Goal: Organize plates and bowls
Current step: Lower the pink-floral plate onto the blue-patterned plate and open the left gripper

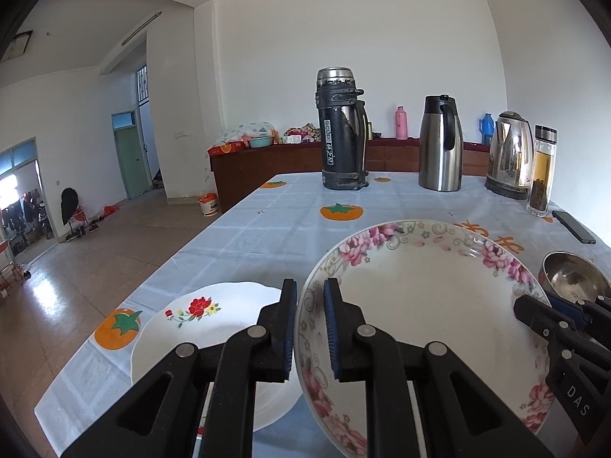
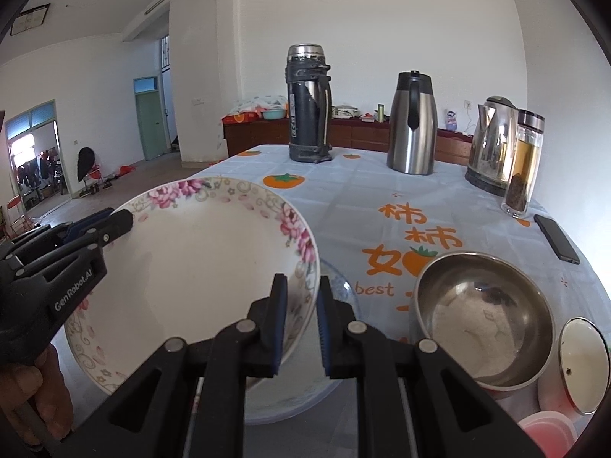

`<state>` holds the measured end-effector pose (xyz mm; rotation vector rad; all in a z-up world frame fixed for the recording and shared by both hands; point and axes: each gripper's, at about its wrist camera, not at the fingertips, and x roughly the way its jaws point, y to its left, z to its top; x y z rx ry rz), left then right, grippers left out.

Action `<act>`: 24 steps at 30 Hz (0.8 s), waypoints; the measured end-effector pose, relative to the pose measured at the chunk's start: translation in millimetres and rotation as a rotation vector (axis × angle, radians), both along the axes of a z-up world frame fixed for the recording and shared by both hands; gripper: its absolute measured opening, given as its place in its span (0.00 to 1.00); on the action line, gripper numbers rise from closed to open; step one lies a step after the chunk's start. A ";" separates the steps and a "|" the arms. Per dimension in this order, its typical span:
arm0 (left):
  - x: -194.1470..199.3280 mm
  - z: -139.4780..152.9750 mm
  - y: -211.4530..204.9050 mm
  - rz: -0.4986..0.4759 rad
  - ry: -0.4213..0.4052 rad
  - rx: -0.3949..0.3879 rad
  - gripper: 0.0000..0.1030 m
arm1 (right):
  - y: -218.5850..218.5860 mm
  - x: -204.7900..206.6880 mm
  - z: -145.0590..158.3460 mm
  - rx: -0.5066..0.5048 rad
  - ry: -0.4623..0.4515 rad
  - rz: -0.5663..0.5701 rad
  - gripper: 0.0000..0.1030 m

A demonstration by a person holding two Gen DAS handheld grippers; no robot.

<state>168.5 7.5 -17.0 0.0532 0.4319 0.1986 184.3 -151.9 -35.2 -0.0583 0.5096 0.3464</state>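
Pink-flowered plate [image 1: 420, 305] held above the tablecloth [image 1: 267, 229] by both tongs: left gripper [image 1: 310, 328] clamps its left rim, right gripper [image 2: 301, 328] its right rim. White plate [image 1: 214, 320] lies left beneath; steel bowl [image 2: 485, 320] sits right.

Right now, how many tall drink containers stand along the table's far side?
4. From the left: the black thermos, the steel carafe, the electric kettle and, nearest, the glass tea bottle. The flasks on the sideboard behind are not counted.
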 end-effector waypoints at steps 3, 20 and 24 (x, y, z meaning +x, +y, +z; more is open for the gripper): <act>3.9 -0.6 -2.4 -0.010 0.001 -0.003 0.16 | -1.5 1.0 -0.8 -0.011 -0.003 -0.019 0.15; 20.3 0.2 -13.2 -0.042 -0.018 -0.011 0.16 | -11.5 7.8 -1.5 -0.007 0.006 -0.081 0.15; 25.1 -2.6 -14.7 -0.047 -0.007 -0.008 0.16 | -13.0 11.0 -2.3 -0.009 0.017 -0.089 0.15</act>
